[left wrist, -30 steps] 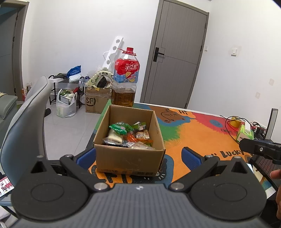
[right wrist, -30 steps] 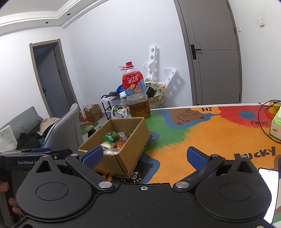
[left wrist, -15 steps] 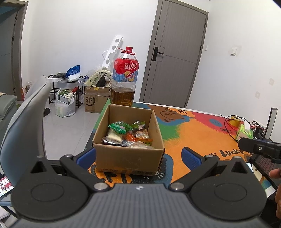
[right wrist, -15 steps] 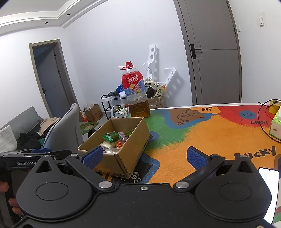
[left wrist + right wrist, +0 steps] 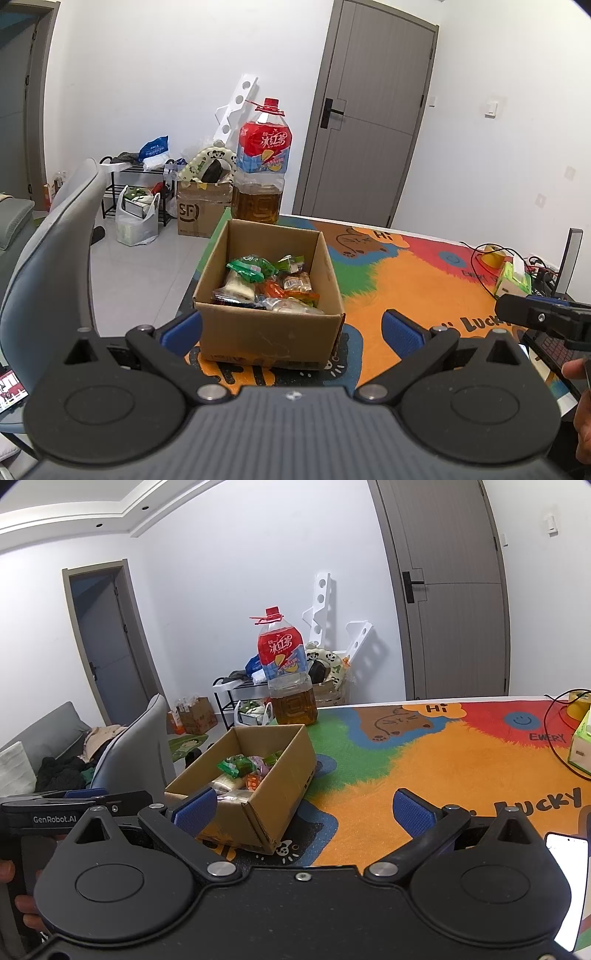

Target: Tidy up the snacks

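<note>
An open cardboard box [image 5: 267,334] stands on the colourful mat [image 5: 417,291] near the table's left edge. It holds several wrapped snacks [image 5: 266,282], green, orange and white. My left gripper [image 5: 291,334] is open and empty, held just in front of the box with its blue pads either side of it. The box also shows in the right wrist view [image 5: 273,775] with the snacks [image 5: 240,771] inside. My right gripper [image 5: 303,812] is open and empty, to the right of the box over the mat [image 5: 443,764].
A large bottle of amber liquid [image 5: 263,173] stands behind the box. A grey chair [image 5: 51,266] is at the table's left. A green tissue box [image 5: 514,280], cables, yellow tape [image 5: 490,255] and a laptop sit at the right. A phone [image 5: 565,882] lies near the right gripper.
The left gripper has risen slightly, so the box sits a little lower in its view. The right gripper has barely moved. Both stay open.
</note>
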Demonstrator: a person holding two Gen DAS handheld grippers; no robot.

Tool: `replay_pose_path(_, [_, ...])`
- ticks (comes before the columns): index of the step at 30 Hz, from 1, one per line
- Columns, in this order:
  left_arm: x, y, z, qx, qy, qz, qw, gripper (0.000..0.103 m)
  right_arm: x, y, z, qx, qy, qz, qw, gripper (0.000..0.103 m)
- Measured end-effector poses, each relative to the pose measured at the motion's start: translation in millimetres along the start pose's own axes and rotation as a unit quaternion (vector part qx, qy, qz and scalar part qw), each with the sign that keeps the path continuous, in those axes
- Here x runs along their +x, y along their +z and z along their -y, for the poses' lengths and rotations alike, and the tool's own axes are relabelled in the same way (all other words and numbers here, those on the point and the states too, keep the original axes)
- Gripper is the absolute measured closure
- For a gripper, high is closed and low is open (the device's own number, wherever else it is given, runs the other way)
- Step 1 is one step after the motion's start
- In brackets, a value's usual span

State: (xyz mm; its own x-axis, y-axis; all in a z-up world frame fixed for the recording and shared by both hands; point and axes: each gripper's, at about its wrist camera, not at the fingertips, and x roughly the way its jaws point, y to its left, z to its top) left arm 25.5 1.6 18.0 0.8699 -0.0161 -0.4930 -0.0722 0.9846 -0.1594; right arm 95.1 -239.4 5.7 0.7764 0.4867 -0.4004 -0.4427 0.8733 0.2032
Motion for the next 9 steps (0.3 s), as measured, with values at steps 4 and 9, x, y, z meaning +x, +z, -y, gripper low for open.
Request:
replay_pose_path(4, [-0.7,-0.4,1.1,0.003,-0.003,0.000,1.0000,0.000,-0.4,-0.1,0.3,0.001,-0.002,0.001,1.000,0.000])
replay_pose_path(9, [0.0,-0.1,0.3,0.004,-0.004,0.000,1.0000,0.000,-1.0,-0.3,0.8,0.002,-0.002,-0.001,1.000,0.000])
